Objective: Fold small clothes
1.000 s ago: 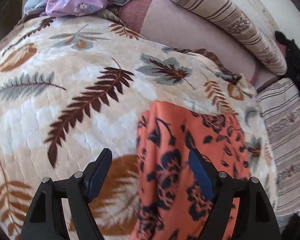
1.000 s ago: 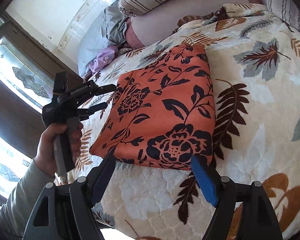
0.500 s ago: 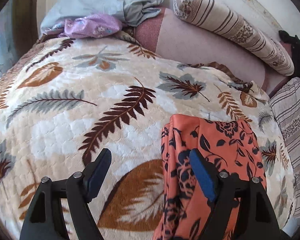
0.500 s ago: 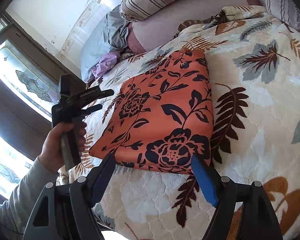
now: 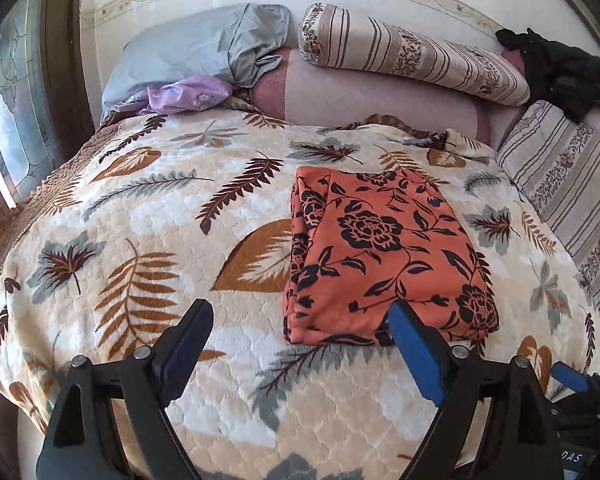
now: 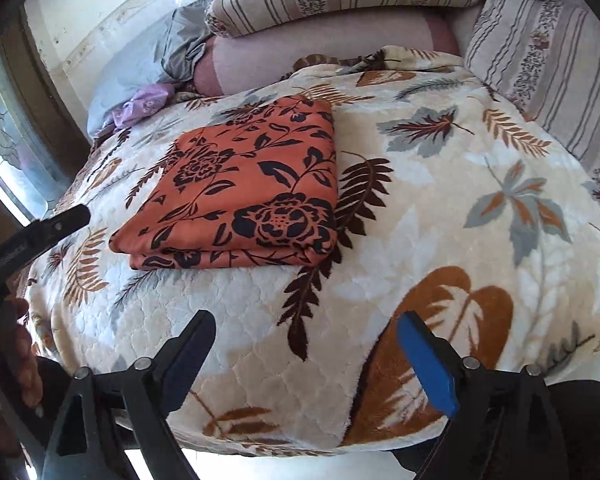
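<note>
1. Far left: window (image 5: 8, 128) with patterned glass, wood frame beside it.
2. Grey-blue pillow (image 5: 188, 48) at the head of the bed, with a crumpled purple floral cloth (image 5: 188, 96) lying against its lower edge.
3. Leaf-print quilt (image 5: 140, 220) covers the bed (cream, with brown and grey fronds).
4. Left gripper (image 5: 300, 344) hangs above the quilt's near edge, jaws opening and already wide apart, nothing between the pads; its right finger (image 5: 416, 356) overlaps the garment's near edge in the picture, contact unclear.
5. Orange floral garment (image 5: 384, 256) lies folded into a flat rectangle on the quilt, right of centre in the left wrist view, layered edges showing on its left and near sides.
6. Right gripper (image 6: 304, 356) sits over bare quilt near the bed's front edge, jaws opening, spread wide, empty; the garment is well apart from it, up and to the left.
7. Striped bolster (image 5: 412, 52) rests on a pink cushion (image 5: 364, 100) behind the quilt.
8. Far right: striped pillow (image 5: 568, 184), with a black cloth (image 5: 560, 72) heaped above it.
</note>
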A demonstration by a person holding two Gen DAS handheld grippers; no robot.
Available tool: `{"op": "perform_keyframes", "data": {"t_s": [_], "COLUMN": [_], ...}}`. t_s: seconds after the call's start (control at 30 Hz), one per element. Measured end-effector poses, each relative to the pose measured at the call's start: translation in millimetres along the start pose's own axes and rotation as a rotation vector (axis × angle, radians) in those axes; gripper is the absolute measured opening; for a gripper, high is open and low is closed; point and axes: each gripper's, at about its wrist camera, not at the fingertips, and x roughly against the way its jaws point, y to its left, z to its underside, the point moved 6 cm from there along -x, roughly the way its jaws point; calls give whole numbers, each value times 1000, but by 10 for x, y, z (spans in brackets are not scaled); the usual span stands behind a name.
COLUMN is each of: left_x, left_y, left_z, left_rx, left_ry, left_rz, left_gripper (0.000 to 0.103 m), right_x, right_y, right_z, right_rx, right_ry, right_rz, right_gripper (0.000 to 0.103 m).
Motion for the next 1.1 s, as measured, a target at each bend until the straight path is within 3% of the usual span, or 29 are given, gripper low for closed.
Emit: {"op": "perform_keyframes", "data": {"t_s": [0.17,0.4,0.47,0.6,1.1], "left_x": [195,407,435,478,196], "left_y": [23,30,7,0,-175], "left_z": [79,38,15,-36,-189], "left_rx": [18,20,-2,-5,-30], "left_ry": [-11,-25,-25,-59,-14], "left_rz": [-14,-46,-69,-82,-93], "left_gripper": [89,92,101,101,101], "right_x": [145,348,332,280,77], "right_y": [76,280,330,404,351], "right_z": [-71,-305,-330,-343,-643], "right_rx": [30,102,122,164,180], "right_ry": [-42,-133,-129,-120,-124], "right_rz": [74,114,109,111,129], "right_gripper": [103,103,103,103,103]}}
